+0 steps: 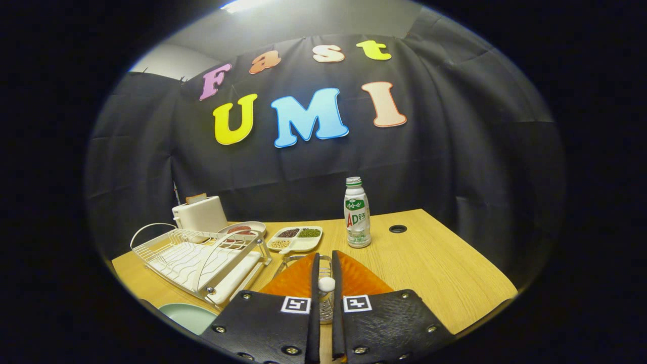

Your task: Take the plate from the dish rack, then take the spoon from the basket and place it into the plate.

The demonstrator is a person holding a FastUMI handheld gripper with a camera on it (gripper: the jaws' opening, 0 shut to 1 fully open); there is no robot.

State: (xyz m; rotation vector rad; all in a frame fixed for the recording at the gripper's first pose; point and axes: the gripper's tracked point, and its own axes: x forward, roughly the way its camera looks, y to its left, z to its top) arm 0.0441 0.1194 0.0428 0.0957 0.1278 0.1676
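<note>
One gripper point(326, 275) is pinching one white round-ended spoon point(326, 284) between nearly closed fingers, above one wire basket point(303, 263). One pale round plate point(189, 316) is lying beside one white wire dish rack point(197, 258).

One counter point(445, 268) w/ these items: 1 white wire dish rack point(197, 258), 1 pale green plate point(189, 316), 1 toaster point(200, 214), 1 bottle point(357, 212), 1 divided tray point(295, 238) w/ 3 fillings, 1 round dish point(242, 228), 1 wire basket point(295, 263), 1 spoon point(326, 284) nipped between 2 tongs fingers point(313, 283)
</note>
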